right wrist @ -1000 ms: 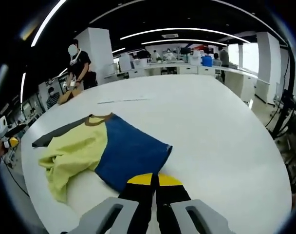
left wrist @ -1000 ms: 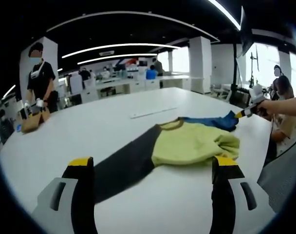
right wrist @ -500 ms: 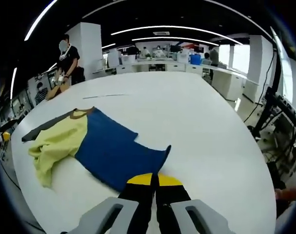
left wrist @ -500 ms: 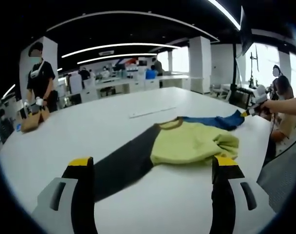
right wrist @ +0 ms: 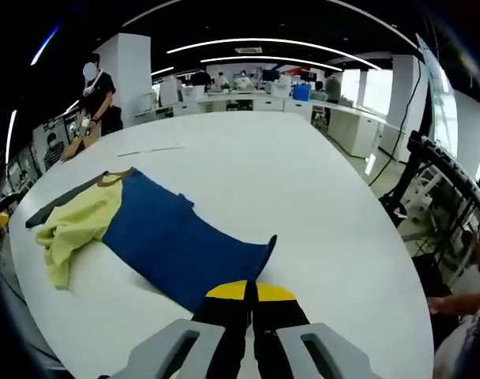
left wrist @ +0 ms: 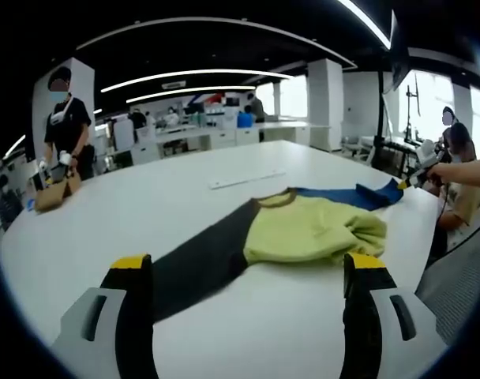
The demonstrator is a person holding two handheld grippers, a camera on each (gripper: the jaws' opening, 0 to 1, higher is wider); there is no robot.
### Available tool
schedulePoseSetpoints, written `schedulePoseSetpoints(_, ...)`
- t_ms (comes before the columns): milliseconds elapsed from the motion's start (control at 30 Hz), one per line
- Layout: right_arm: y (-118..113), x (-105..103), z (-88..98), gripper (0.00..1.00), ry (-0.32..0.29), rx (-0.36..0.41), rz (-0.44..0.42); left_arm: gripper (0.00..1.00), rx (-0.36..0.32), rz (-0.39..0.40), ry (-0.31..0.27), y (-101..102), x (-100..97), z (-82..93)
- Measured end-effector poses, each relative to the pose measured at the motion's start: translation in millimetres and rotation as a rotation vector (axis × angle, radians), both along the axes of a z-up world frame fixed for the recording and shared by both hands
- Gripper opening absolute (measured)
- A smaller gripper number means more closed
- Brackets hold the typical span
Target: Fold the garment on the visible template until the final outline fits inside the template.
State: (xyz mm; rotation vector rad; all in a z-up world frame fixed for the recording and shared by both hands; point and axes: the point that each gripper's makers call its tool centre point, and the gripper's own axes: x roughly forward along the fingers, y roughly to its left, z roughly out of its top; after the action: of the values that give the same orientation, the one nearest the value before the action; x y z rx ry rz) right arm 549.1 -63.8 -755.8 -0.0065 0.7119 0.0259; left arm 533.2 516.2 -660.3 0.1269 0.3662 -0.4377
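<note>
Blue fabric of the garment (right wrist: 173, 245) is being stretched flatter across the white table (right wrist: 303, 205) than a moment ago, its edge being pinched by the closed fingers of the right gripper (right wrist: 250, 294). The left gripper (left wrist: 248, 272) is being held wide open and empty, short of the dark sleeve (left wrist: 200, 264).

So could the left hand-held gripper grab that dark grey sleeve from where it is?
Probably yes. The left hand-held gripper is open, and the dark grey sleeve lies flat on the table between its jaws, with nothing in the way.
</note>
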Motion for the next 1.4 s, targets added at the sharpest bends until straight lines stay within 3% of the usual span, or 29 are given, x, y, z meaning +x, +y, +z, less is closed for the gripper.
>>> schedulePoseSetpoints(567, -43.0, -7.4, -8.1, 0.0, 0.034, -0.024, -0.076, 0.97, 0.004, 0.013, 0.011, 2.3, -6.3, -4.3)
schedulePoseSetpoints(933, -52.5, -8.0, -10.7, 0.0, 0.044, -0.042, -0.098, 0.97, 0.003, 0.016, 0.02, 3.2, -7.8, -7.4)
schedulePoseSetpoints(1033, -49.0, -8.1, -11.3, 0.0, 0.042, -0.003, -0.123, 0.97, 0.0, 0.017, 0.019, 3.3, -7.7, -7.9)
schedulePoseSetpoints(1233, -28.8, -4.1, -2.4, 0.4, 0.007, 0.041, -0.103, 0.98, 0.002, 0.015, 0.02, 3.2, -7.9, -8.1)
schedulePoseSetpoints(1400, 3.7, -6.1, 7.3, 0.49, -0.015, 0.067, -0.05, 0.97, -0.002, 0.007, 0.016, 0.6, -7.2, -7.3)
